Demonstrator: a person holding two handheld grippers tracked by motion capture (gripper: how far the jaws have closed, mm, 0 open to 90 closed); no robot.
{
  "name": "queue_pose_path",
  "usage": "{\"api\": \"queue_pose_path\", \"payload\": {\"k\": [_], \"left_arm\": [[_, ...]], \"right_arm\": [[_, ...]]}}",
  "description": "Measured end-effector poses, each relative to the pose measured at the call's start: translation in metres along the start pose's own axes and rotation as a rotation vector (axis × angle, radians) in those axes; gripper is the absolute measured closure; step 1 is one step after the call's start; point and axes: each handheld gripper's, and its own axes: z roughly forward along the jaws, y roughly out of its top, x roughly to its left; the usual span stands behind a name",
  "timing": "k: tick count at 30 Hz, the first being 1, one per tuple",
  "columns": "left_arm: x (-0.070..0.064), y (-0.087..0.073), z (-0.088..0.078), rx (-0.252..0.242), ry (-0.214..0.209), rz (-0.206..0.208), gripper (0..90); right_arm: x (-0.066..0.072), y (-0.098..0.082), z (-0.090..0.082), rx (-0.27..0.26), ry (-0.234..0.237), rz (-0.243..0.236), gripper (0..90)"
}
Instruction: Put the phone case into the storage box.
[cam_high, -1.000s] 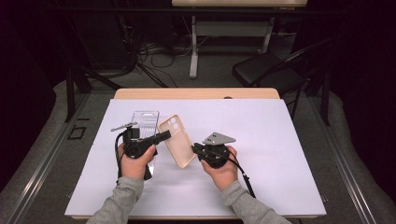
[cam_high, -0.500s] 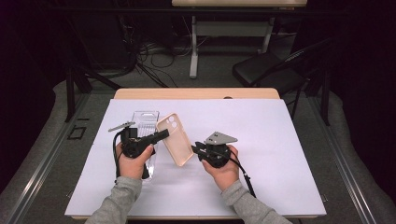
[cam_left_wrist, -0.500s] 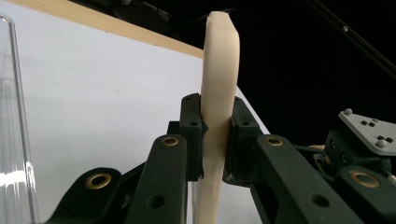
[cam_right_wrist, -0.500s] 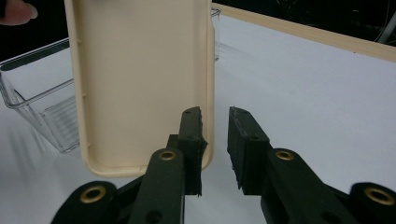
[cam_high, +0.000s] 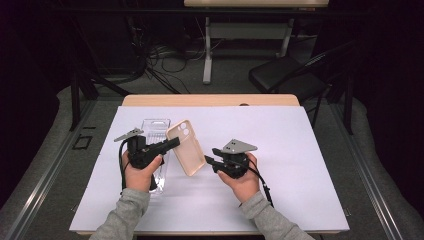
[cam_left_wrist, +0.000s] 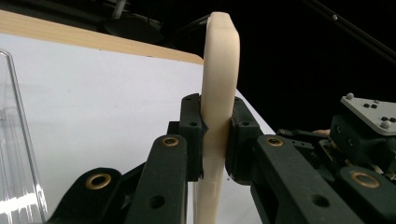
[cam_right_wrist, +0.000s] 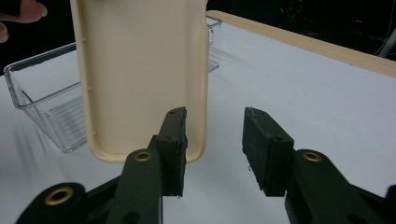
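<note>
The left hand-held gripper (cam_high: 170, 144) is clamping the beige phone case (cam_high: 186, 148) by its edge and holding it up over the white surface (cam_high: 300, 165), just beside the clear plastic tray (cam_high: 154, 127); the left gripper view is showing the pads (cam_left_wrist: 192, 135) pressing on both faces of the case (cam_left_wrist: 219, 84), seen edge-on. The right hand-held gripper (cam_high: 210, 156) is sitting just beside the case's near end, and its own view is showing its jaws, which have just been opening, standing apart with nothing between them, the case (cam_right_wrist: 140, 70) hanging broadside just past the left pad and the tray (cam_right_wrist: 46, 102) behind it.

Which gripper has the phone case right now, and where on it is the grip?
The left gripper is clamped across the beige phone case at its edge. The right gripper has just been opening; nothing is between its jaws.
</note>
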Motion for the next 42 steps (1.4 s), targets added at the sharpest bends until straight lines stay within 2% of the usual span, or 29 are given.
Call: {"api": "queue_pose_path", "payload": {"k": [5, 8, 12, 16, 18, 22, 27, 30, 33, 42], "left_arm": [[0.000, 0.001, -0.001, 0.004, -0.005, 0.035, 80.0], [0.001, 0.002, -0.001, 0.006, -0.015, 0.035, 80.0], [0.004, 0.003, -0.001, 0.018, -0.026, 0.039, 80.0], [0.006, 0.004, -0.002, 0.031, -0.054, 0.047, 80.0], [0.006, 0.004, -0.002, 0.035, -0.063, 0.048, 80.0], [0.006, 0.004, -0.001, 0.054, -0.052, 0.050, 80.0], [0.006, 0.005, -0.001, 0.064, -0.080, 0.070, 80.1], [0.005, 0.006, -0.002, 0.064, -0.095, 0.089, 80.0], [0.006, 0.007, -0.003, 0.067, -0.096, 0.090, 80.0], [0.010, 0.011, -0.007, 0.076, -0.118, 0.089, 80.0]], "right_arm": [[-0.002, 0.000, -0.002, -0.005, 0.000, -0.008, 56.1], [-0.002, 0.000, -0.002, -0.010, -0.005, -0.019, 55.1], [-0.003, 0.001, -0.004, -0.014, -0.007, -0.013, 54.4], [-0.007, 0.002, -0.007, -0.029, -0.007, -0.002, 52.3], [-0.009, 0.003, -0.008, -0.034, 0.003, 0.015, 51.7], [-0.012, 0.005, -0.010, -0.031, 0.026, 0.024, 49.8], [-0.012, 0.007, -0.012, -0.025, 0.050, 0.037, 49.1], [-0.013, 0.008, -0.013, -0.015, 0.062, 0.023, 49.0], [-0.012, 0.009, -0.013, -0.005, 0.075, 0.006, 49.0], [-0.012, 0.012, -0.017, -0.013, 0.122, 0.004, 49.2]]}}
